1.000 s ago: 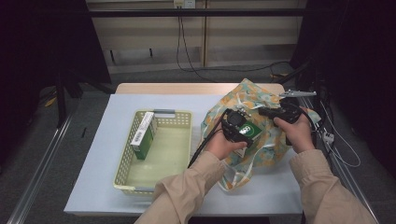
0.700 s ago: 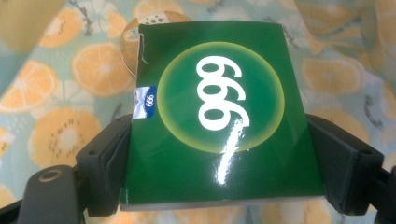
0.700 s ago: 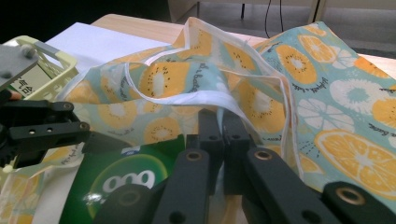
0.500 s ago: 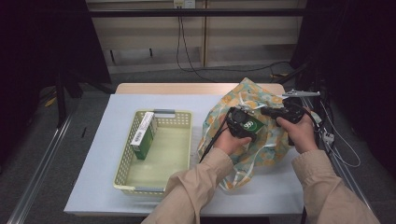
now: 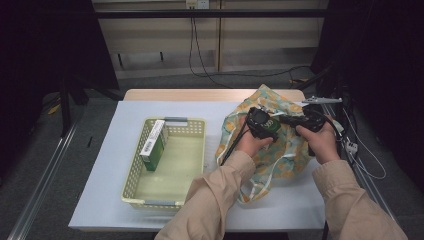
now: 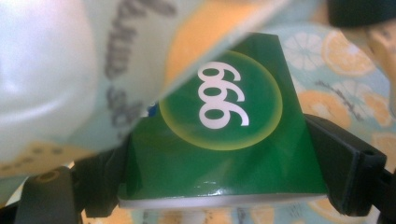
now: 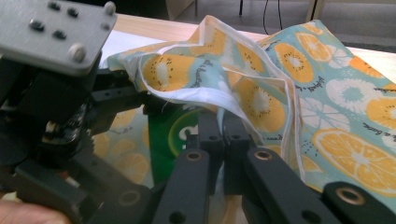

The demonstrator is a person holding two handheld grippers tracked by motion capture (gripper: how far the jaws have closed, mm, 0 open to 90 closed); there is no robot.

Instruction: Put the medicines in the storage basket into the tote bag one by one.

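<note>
From the high view, the table (image 5: 125, 200) carries a pale yellow basket (image 5: 131, 172) on its left half and a fruit-print cloth bag (image 5: 285, 155) on its right half; a green and white box (image 5: 153, 146) leans upright against the basket's left wall, well apart from the bag. Both hands work over the bag: the left gripper (image 5: 265, 124) sits above its middle with a green box (image 5: 272, 124) in its jaws, and the right gripper (image 5: 286, 119) lies just beside it, pointing toward it.

The left gripper view gives what the high view cannot; the green box (image 6: 224, 140) fills the space between the 2 black jaws, which clamp its 2 sides, and its face bears a pale circle with white digits; a fold of the bag (image 6: 93, 70) hangs over the box's upper left corner, so the box sits at the bag's mouth, partly under the cloth.

The right gripper view shows its own jaws pressed together on the bag's white hem (image 7: 224, 105), lifting that edge; beneath the raised cloth the green box (image 7: 163, 135) and the left gripper (image 7: 154, 109), with its grey plate (image 7: 56, 35), are seen from the side.
</note>
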